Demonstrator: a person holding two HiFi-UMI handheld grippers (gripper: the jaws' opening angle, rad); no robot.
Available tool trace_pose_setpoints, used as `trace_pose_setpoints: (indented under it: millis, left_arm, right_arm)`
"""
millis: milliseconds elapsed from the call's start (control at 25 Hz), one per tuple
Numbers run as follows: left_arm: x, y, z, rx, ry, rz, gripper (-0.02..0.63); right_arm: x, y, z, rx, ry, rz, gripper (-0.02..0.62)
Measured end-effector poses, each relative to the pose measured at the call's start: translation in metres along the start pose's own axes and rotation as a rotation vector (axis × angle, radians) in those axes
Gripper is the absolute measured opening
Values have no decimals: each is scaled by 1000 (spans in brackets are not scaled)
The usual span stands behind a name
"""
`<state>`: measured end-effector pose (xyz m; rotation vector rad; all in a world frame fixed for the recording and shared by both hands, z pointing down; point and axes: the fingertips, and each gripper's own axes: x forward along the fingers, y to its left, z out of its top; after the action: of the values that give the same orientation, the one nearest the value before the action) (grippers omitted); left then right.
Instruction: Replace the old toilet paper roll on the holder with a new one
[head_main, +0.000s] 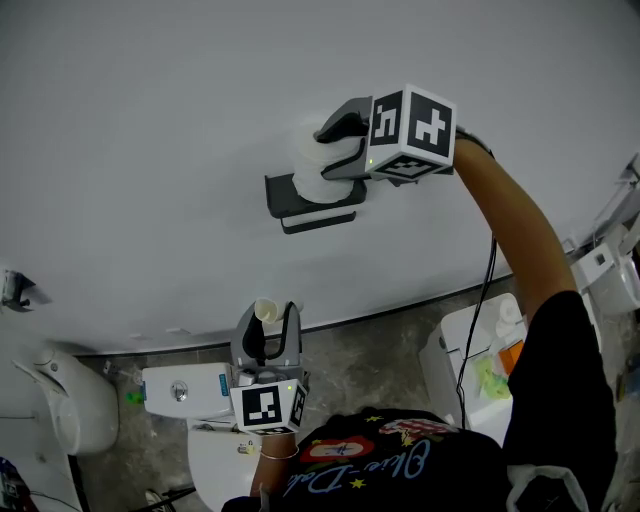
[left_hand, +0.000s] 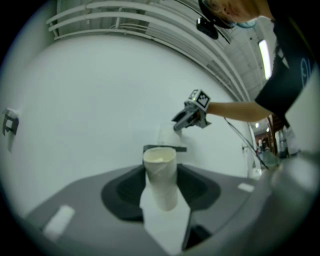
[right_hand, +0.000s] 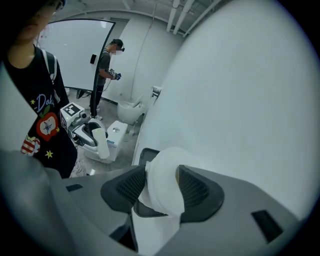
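broad white wall (head_main: 150, 110) carrying the black holder (head_main: 305, 205), bare on every side of it. below the holder, at the wall's foot, a white toilet (head_main: 190, 395) on grey floor (head_main: 370, 350); a second toilet (head_main: 55, 400) lower and well to the left of the holder. far from the holder, in the right gripper view, another person (right_hand: 105, 70) standing beyond that second toilet. right claw (head_main: 335, 148) up at the holder, at the end of a bare outstretched arm (head_main: 520, 230), jaws spread wide to either side of the new toilet paper roll (head_main: 312, 165), with a sliver of gap at one pad, so around it and not clamped. new toilet paper roll seated on the holder, white and full, standing out from the wall. left claw (head_main: 270, 318) well below the holder, over the toilet, pointing at the wall, jaws closed on the old roll (left_hand: 160, 172): a bare pale cardboard tube, gripped between the two pads, one open end showing, nowhere near the holder
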<state>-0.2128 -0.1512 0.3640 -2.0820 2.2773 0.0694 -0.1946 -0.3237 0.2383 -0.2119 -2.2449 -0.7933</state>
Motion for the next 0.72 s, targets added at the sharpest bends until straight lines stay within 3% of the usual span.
trace_pose_setpoints:
  millis: [400, 720]
  left_arm:
    - [0, -3, -2, -10, 6, -12, 190]
    - [-2, -4, -2, 4, 9, -24, 190]
  right_arm:
    - [-2, -2, -4, 98, 71, -3, 192]
    - [-23, -1, -14, 188, -89, -81, 189]
